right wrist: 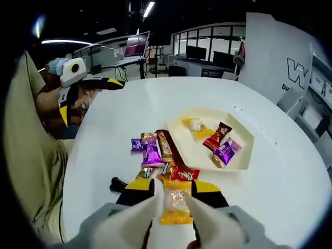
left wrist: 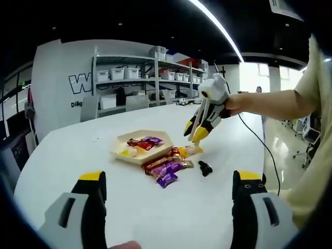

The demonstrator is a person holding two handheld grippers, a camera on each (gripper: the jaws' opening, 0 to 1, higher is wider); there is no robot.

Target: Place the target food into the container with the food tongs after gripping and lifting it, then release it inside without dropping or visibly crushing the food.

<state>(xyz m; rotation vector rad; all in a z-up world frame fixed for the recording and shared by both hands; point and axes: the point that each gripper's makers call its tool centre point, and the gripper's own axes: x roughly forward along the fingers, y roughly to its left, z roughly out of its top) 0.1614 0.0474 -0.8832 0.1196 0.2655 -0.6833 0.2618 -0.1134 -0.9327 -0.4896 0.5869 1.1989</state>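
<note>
The right gripper (right wrist: 175, 199) grasps a pair of pale food tongs (right wrist: 155, 218), and between the tong arms sits a candy in a clear and yellow wrapper (right wrist: 175, 205), held off the white table (right wrist: 290, 181). In the left gripper view the same gripper (left wrist: 198, 130) hangs above the table with the tongs (left wrist: 197, 127) pointing down, their tips just over the loose sweets; a person's hand (left wrist: 233, 104) holds it.

Ahead of the right gripper lies a cluster of loose candies (right wrist: 155, 150): purple, orange-brown and red wrappers, close together, with a small black object (right wrist: 118, 183) to its left. Beyond them and slightly right stands the cream tray (right wrist: 244, 155), already holding a yellow piece (right wrist: 194, 126), a red piece (right wrist: 218, 136) and a purple piece (right wrist: 226, 151).

The left gripper (left wrist: 168, 189) is released, its yellow-tipped jaws wide apart and holding nothing, low above the table. The tray (left wrist: 142, 155) lies ahead of it, between its jaws in the picture but well apart from them, with the loose candies (left wrist: 168, 167) just on its near right side.
</note>
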